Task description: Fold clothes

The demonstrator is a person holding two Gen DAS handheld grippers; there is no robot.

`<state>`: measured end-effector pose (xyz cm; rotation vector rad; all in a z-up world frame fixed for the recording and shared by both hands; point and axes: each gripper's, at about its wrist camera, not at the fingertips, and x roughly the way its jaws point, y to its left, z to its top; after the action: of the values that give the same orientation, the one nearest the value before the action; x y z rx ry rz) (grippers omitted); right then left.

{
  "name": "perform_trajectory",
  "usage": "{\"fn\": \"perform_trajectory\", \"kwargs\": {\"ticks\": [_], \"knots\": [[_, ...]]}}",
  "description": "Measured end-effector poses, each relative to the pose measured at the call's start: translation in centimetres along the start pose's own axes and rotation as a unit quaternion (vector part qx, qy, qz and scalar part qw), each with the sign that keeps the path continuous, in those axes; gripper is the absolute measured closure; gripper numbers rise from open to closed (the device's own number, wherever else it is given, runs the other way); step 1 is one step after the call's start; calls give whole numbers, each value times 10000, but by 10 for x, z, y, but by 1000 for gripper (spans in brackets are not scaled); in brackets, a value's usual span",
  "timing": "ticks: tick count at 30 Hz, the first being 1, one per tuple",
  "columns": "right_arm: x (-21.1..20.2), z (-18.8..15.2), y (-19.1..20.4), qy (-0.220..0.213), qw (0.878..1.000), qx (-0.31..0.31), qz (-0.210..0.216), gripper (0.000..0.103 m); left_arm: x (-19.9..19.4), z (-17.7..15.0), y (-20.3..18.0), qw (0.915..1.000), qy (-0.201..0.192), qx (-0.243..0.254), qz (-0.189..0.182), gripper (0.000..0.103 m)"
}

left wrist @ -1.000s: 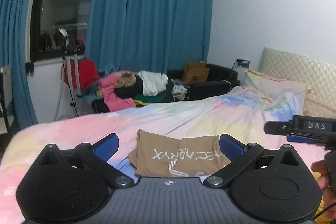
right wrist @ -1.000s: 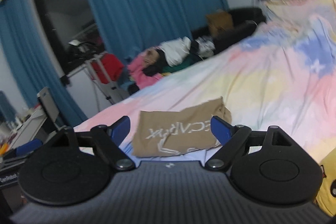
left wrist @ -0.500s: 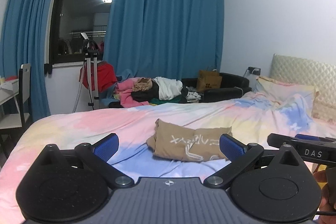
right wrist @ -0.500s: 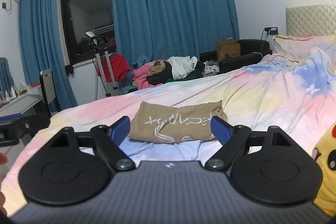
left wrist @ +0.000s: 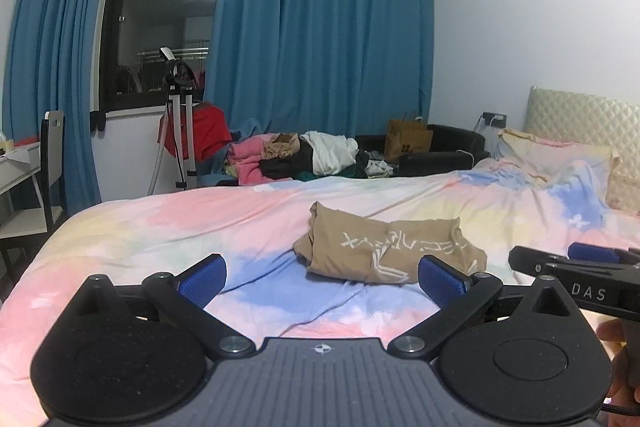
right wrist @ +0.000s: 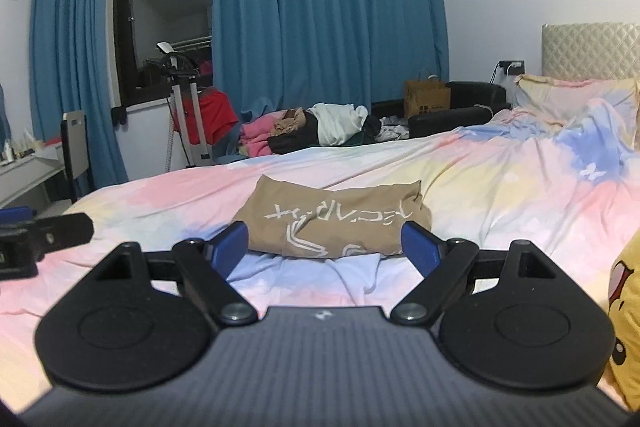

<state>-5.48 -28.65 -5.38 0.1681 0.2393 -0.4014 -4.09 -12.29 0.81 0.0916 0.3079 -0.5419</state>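
Shirt: folded tan cotton T-shirt with white lettering, lying on the pastel tie-dye bedsheet, roughly mid-frame in both wrist views.

Long axis: runs left to right across the frame in both views, so it sits broadside to the tongs, not end-on. Lettering reads upside down from here.

Left gripper: the black two-finger gripper with blue pads is spread wide, nothing between the fingers. Shirt shows up in the right half of its gap, so it lies ahead and a bit to the right.

Right gripper: same kind of tool, also wide apart and empty. Shirt fills nearly the whole gap between its blue pads and looks larger in frame (fisheye, so take that loosely).

Nearer hand: my guess is the right one, since the shirt sits square in front of it and lower in its frame.

Contact: neither tool is touching the fabric; both hover above the sheet on the near side.

Progress: looks already folded to a compact rectangle, so probably one last tidy or a move aside is left.

Other laundry: mixed heap of pink, white and dark clothes past the far bed edge, upper middle of frame, well apart from the shirt.
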Motion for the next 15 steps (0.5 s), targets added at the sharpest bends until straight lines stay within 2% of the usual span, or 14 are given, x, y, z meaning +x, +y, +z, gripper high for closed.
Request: {"fn": "perform_trajectory", "kwargs": {"ticks": [15], "knots": [[-1,-2,-4,64,9999,159,-8,18,-1,-6,-9,9999,21,126,35,0]]}}
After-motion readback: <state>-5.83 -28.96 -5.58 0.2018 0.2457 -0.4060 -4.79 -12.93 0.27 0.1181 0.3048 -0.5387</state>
